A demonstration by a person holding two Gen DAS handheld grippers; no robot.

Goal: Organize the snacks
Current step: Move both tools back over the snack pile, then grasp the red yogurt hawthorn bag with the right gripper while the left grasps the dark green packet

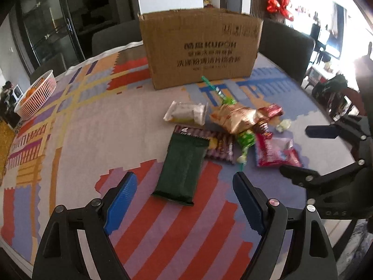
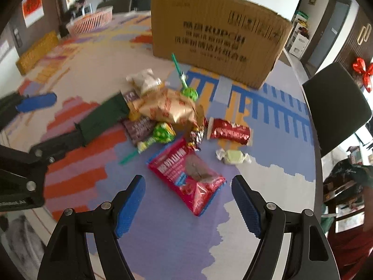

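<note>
A pile of snacks lies on the patterned tablecloth before an open cardboard box (image 1: 200,46), which also shows in the right wrist view (image 2: 216,37). My left gripper (image 1: 185,200) is open and empty, its jaws on either side of the near end of a dark green packet (image 1: 183,168). My right gripper (image 2: 187,205) is open and empty, just short of a red and pink snack bag (image 2: 188,175). The pile also holds a gold bag (image 2: 172,107), a white wrapped cake (image 1: 186,114), green lollipops (image 2: 163,135), a red bar (image 2: 229,131) and a pale candy (image 2: 233,156).
A pink basket (image 1: 37,93) with oranges stands at the table's far left. Dark chairs stand behind the table (image 1: 286,46) and at its right edge (image 2: 335,107). The right gripper shows at the right of the left wrist view (image 1: 324,149).
</note>
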